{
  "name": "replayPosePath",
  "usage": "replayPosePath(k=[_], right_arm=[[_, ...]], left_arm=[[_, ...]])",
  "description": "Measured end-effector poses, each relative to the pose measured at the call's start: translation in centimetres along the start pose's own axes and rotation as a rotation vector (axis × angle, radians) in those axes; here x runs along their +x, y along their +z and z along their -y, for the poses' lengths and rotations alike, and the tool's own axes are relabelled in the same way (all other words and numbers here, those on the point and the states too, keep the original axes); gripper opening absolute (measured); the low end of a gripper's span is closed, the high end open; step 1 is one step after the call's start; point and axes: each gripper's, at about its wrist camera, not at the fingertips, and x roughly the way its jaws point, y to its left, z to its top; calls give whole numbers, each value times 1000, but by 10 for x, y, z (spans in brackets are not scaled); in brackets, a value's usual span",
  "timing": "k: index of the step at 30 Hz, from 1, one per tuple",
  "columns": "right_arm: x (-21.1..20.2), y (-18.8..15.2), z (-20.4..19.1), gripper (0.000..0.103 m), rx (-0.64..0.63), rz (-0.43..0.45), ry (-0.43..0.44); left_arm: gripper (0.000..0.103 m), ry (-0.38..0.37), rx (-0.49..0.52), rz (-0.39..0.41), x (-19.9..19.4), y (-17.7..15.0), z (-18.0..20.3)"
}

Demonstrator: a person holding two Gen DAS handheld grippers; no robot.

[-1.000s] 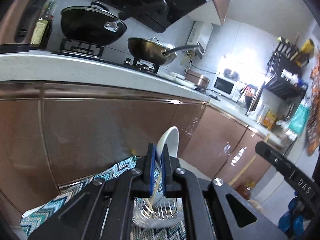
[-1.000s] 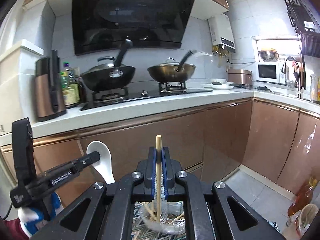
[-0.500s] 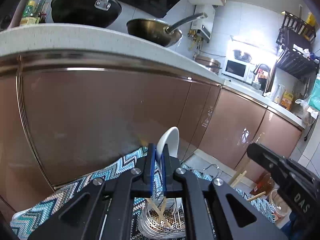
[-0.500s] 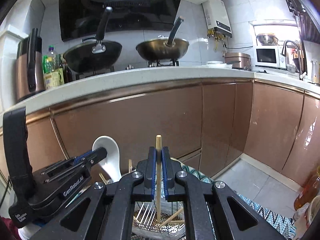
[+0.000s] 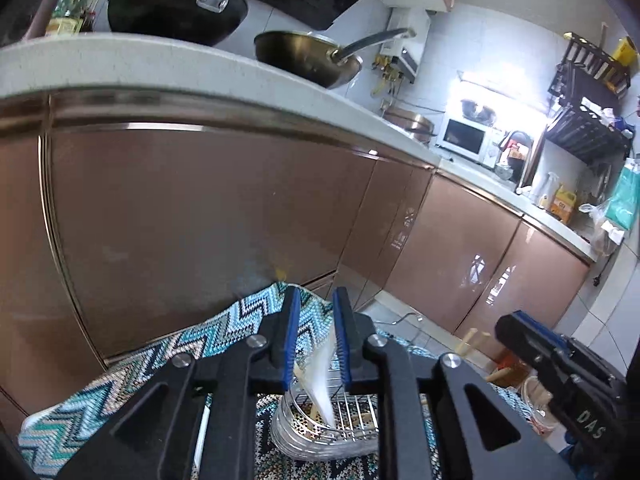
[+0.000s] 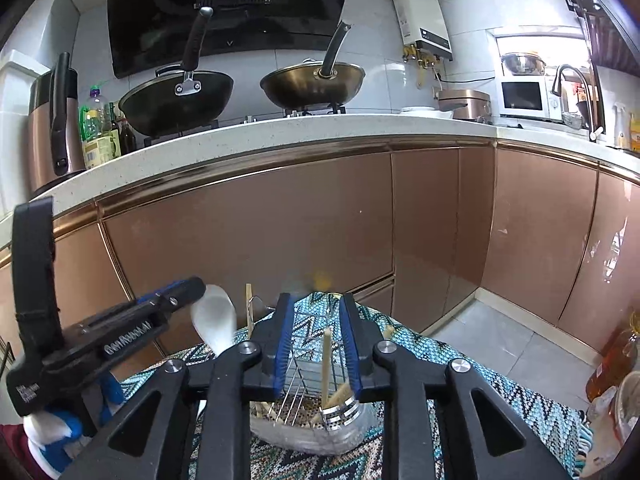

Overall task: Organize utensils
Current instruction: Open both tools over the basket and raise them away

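Kitchen, low viewpoint: copper-brown cabinet fronts (image 6: 248, 240) under speckled white countertop (image 6: 280, 128); two woks on hob, black range hood (image 6: 232, 0) above, microwave (image 6: 524, 96) by faucet. Zigzag teal cloth (image 6: 500, 392) covers surface; metal utensil drainer (image 6: 304, 412) stands on it. Left gripper (image 5: 314, 336) jaws opening, narrow gap, blurred white spoon (image 5: 320, 376) between pads, tip down in drainer. Right gripper (image 6: 316, 344) jaws opening, chopstick (image 6: 326, 364) loose between them, standing in drainer
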Motion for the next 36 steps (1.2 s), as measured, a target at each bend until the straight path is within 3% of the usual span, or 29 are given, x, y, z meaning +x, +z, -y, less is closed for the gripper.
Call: replayPosePath(k=[10, 13, 18, 36], right_arm=[[-51, 4, -16, 31, 8, 26, -24], [-74, 6, -20, 33, 15, 44, -30], [-118, 8, -30, 40, -2, 73, -54], [-252, 14, -85, 43, -75, 208, -74]], left_arm=[[17, -15, -5, 18, -69, 13, -10], [24, -16, -15, 28, -96, 15, -14], [25, -21, -13, 50, -144, 20, -24], [25, 48, -42, 135, -303, 30, -80]])
